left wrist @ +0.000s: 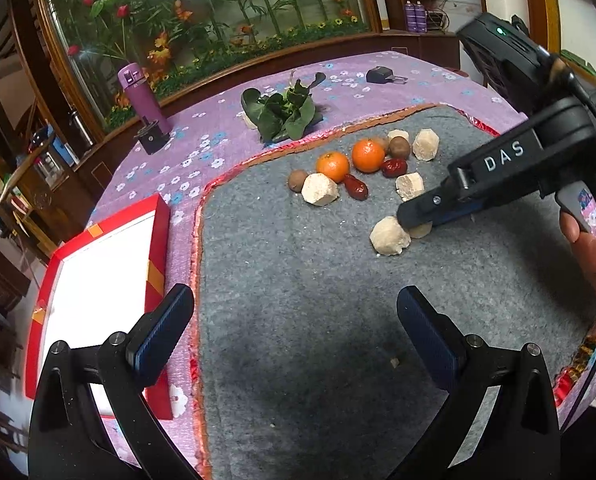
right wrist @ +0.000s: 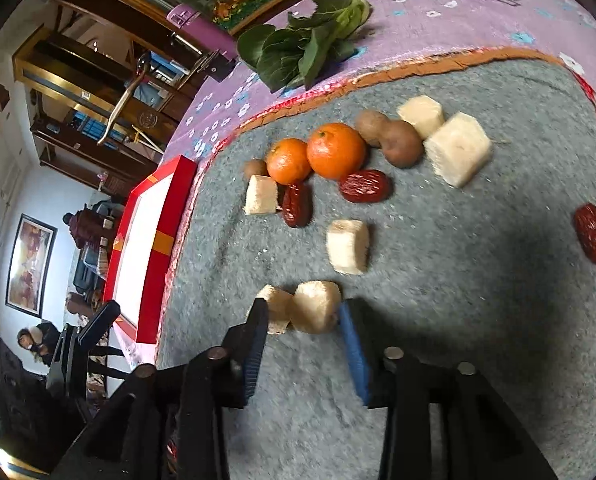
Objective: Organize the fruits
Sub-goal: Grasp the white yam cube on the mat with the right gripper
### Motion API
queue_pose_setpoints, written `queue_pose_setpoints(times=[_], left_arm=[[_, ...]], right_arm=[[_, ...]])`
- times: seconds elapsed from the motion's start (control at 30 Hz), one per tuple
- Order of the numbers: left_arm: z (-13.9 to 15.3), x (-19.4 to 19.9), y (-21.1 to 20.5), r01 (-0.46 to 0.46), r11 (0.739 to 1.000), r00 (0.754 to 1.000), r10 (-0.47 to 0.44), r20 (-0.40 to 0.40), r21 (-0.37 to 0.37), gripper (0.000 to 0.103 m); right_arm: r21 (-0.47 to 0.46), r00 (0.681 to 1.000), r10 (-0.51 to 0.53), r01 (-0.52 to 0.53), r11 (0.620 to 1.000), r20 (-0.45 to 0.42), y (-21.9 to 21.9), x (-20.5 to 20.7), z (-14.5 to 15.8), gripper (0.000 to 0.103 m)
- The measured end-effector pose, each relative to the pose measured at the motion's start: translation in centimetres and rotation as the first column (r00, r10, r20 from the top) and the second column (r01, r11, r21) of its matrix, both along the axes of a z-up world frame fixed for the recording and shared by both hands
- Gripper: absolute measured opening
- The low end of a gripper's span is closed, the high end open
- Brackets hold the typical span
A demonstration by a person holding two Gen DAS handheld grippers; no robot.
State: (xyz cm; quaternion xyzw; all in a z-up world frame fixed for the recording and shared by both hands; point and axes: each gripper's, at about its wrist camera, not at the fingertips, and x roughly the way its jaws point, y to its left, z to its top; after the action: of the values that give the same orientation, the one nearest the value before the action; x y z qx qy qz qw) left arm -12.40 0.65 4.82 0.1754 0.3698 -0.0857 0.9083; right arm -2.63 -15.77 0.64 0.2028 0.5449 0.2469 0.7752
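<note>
Because two pale, rough-cut fruit chunks (right wrist: 298, 308) lie touching each other between your right gripper (right wrist: 302, 316) jaws, closing now could pinch both or squeeze one out sideways. Those jaws are spread, grasping nothing, with the chunks at their tips on the grey felt mat (right wrist: 458, 320). Your left gripper (left wrist: 294, 312) hovers with jaws released, the red-rimmed white tray (left wrist: 156, 240) just outside its left jaw.

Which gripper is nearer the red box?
Left. The left gripper hovers open right beside the red box; the right gripper is farther off across the grey mat, at the pale chunks.
</note>
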Motion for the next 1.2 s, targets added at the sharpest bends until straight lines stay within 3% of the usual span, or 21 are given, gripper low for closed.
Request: queue_pose_setpoints(times=[0.07,0.2,0.37,0.47,0.6,0.67,0.7,0.73,0.9,0.97,1.07,1.13,1.2], left_arm=[[0.0,0.1,0.2,-0.003,1.0,1.0,0.003,-0.002,0.004,0.102],[0.0,-0.1,0.6,-0.008,1.0,1.0,0.008,-0.001,0.01,0.102],[-0.2,-0.3,0.8,-0.007,1.0,1.0,0.007,-0.004,0.026,0.102],[-0.2,-0.5,1.2,-0.002,0.999,1.0,0.002,-0.004,0.037,0.102],[-0.3,-0.7,1.8,-0.003,0.999,1.0,0.003,0.001,0.04,0.102],[-0.5,-0.6,2.1,-0.01,0.999,1.0,0.01,-0.003,0.035,0.102],[-0.6,-0.5,2.2,-0.015,0.999,1.0,0.016,-0.008,0.029,0.102],[-0.6,-0.4,2.3,-0.021,1.0,1.0,0.021,-0.014,0.019,0.102],[-0.6,-0.8,3.0,-0.018,1.0,1.0,0.019,-0.011,0.011,0.102],[-0.5,-0.8,3.3,-0.024,1.0,1.0,0.024,-0.007,0.02,0.102],[-0.4,-0.9,3.8,-0.033,0.999,0.999,0.033,-0.006,0.011,0.102],[-0.3,-0.9,3.9,-0.029,1.0,1.0,0.029,-0.007,0.0,0.102],[-0.1,-0.6,3.7,-0.028,1.0,1.0,0.028,-0.01,-0.004,0.102]], right_arm=[[0.006,1.0,-0.008,0.008,1.0,-0.014,0.4,0.3,0.0,0.045],[0.018,0.999,-0.03,0.03,0.999,-0.023,0.5,0.7,-0.1,0.043],[0.027,0.999,-0.037,0.037,0.999,-0.021,-0.8,0.4,-0.6,0.022],[0.048,0.999,-0.02,0.021,0.999,-0.028,-1.9,-0.2,-0.8,0.019],[-0.11,0.994,0.085,-0.078,0.991,0.066,-0.6,-1.9,0.1,0.02],[-0.156,0.991,0.088,-0.072,0.985,0.097,0.1,-2.1,0.4,0.021],[-0.177,0.991,0.076,-0.055,0.983,0.113,0.4,-2.0,0.5,0.026],[-0.188,0.988,0.078,-0.052,0.981,0.131,0.8,-1.8,0.6,0.037],[-0.31,0.965,0.153,-0.081,0.947,0.214,3.9,-1.8,0.9,0.064],[-0.337,0.958,0.172,-0.087,0.937,0.231,4.9,-1.6,0.8,0.069],[-0.408,0.944,0.21,-0.091,0.908,0.256,6.2,-1.5,0.6,0.052],[-0.364,0.95,0.202,-0.106,0.925,0.237,5.6,-1.6,0.8,0.023],[-0.348,0.96,0.152,-0.064,0.935,0.234,3.9,-1.8,1.1,0.023]])
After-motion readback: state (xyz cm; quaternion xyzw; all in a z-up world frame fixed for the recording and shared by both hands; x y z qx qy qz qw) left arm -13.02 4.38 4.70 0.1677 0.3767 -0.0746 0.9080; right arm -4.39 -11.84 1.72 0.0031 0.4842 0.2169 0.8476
